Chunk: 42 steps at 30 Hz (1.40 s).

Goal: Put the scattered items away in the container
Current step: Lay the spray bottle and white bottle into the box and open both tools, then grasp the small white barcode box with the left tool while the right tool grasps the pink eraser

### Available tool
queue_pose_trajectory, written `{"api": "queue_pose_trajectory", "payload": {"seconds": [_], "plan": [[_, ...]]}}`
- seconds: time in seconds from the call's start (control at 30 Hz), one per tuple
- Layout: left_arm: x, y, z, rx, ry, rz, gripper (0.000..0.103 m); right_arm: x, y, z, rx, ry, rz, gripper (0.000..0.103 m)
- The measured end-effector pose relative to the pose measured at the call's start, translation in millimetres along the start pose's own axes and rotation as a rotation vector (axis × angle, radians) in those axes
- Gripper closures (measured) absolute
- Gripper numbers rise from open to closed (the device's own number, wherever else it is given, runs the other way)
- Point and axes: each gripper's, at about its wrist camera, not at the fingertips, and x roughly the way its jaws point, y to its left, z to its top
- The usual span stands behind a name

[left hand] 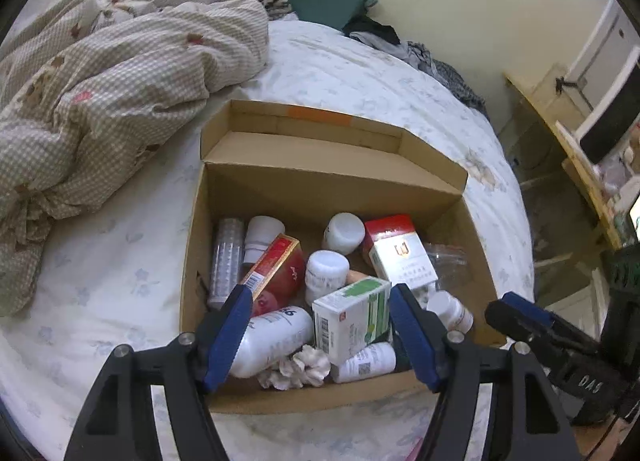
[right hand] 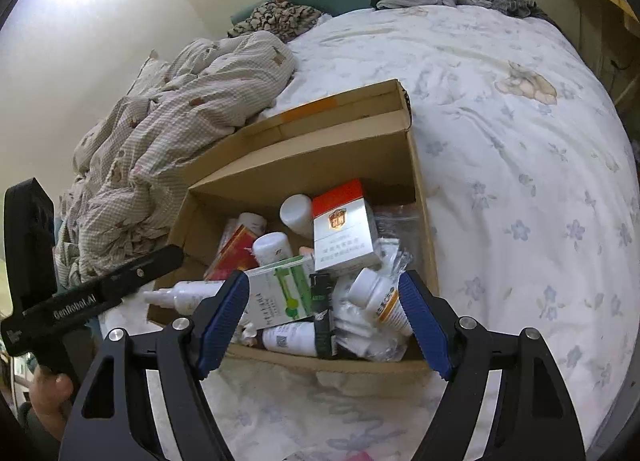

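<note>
Taking the cardboard box (left hand: 316, 189) on the bed (left hand: 120, 281) as the landmark and going left to right: against its left wall a clear ridged tube (left hand: 228, 261) is lying with its long axis running from the near rim toward the far wall, and just right of it a red carton (left hand: 276, 267) is leaning the same way. Below these a large white bottle (left hand: 276, 339) is lying on its side, its long axis running crosswise and its far end hidden behind the left finger. The left gripper (left hand: 320, 335) is hovering over the near rim with its fingers apart and nothing between them — directly ahead of it a green-and-white medicine box (left hand: 352, 317) is sitting tilted near the middle of the box. Right of that, a red-and-white pack (left hand: 400, 253) is standing toward the far right, and a small white bottle (left hand: 450, 311) is lying by the right wall. The right gripper (right hand: 324, 319) is also spread and empty, hanging over the near rim on the right side, so it looks the nearer one to that small bottle. A pink scrap is peeking in at the bottom edge, on the bed nearer than the box; I cannot tell what it is — judging from this, it may be the last thing still out.
</note>
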Motion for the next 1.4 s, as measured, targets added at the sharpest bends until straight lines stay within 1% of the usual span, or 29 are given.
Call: {"api": "queue_pose_trajectory", "payload": {"seconds": [0.07,0.2,0.3,0.43,0.53,0.6,0.67,0.77,0.8,0.83,0.9,0.97,1.0,1.03,1.07,1.17,1.23,1.3,1.37,1.4], "plan": [[-5,-5,-4,0.018,-0.005,0.017,0.031,-1,-4,-2,0.026,0.019,0.022,0.022],[-24,-13,-14,0.039,-0.022,-0.017,0.032,-11,-12,-7,0.066,0.036,0.054,0.022],[-38,-22,-25,0.083,-0.005,-0.014,0.031,-27,-15,-11,0.071,0.038,0.075,0.022],[-50,-28,-54,0.144,0.077,-0.026,0.031,-46,-11,-20,0.016,0.058,0.1,0.022],[-50,-24,-75,0.128,0.143,-0.046,0.031,-55,-9,-33,-0.047,0.088,0.103,0.022],[-46,-23,-87,0.124,0.171,-0.041,0.031,-58,-9,-43,-0.082,0.121,0.1,0.022],[-35,-21,-99,0.135,0.226,-0.015,0.031,-57,-12,-57,-0.111,0.174,0.103,0.022],[-19,-21,-110,0.158,0.302,0.009,0.031,-44,-19,-78,-0.133,0.27,0.089,0.022],[-14,-22,-114,0.169,0.328,0.014,0.031,-37,-21,-87,-0.139,0.313,0.084,0.022],[-8,-24,-119,0.184,0.358,0.017,0.031,-27,-23,-99,-0.145,0.377,0.084,0.022],[0,-35,-130,0.236,0.41,-0.003,0.031,-8,-25,-123,-0.161,0.494,0.08,0.024],[8,-49,-141,0.299,0.46,-0.034,0.031,4,-25,-139,-0.2,0.539,0.028,0.025],[12,-56,-147,0.331,0.484,-0.049,0.031,9,-26,-143,-0.207,0.534,0.003,0.025],[16,-62,-153,0.362,0.506,-0.054,0.031,12,-26,-145,-0.207,0.531,0.002,0.025],[20,-67,-159,0.391,0.523,-0.043,0.031,16,-27,-146,-0.196,0.525,0.008,0.025],[33,-81,-176,0.48,0.574,-0.008,0.031,26,-36,-143,-0.109,0.515,0.043,0.025],[43,-84,-188,0.523,0.599,0.044,0.031,33,-41,-143,-0.068,0.526,0.063,0.028],[54,-84,-197,0.566,0.619,0.1,0.032,41,-40,-145,-0.06,0.536,0.062,0.028],[57,-84,-200,0.585,0.611,0.115,0.036,45,-35,-146,-0.079,0.524,0.049,0.028],[57,-84,-199,0.582,0.608,0.11,0.048,46,-31,-146,-0.094,0.51,0.038,0.029]]}}
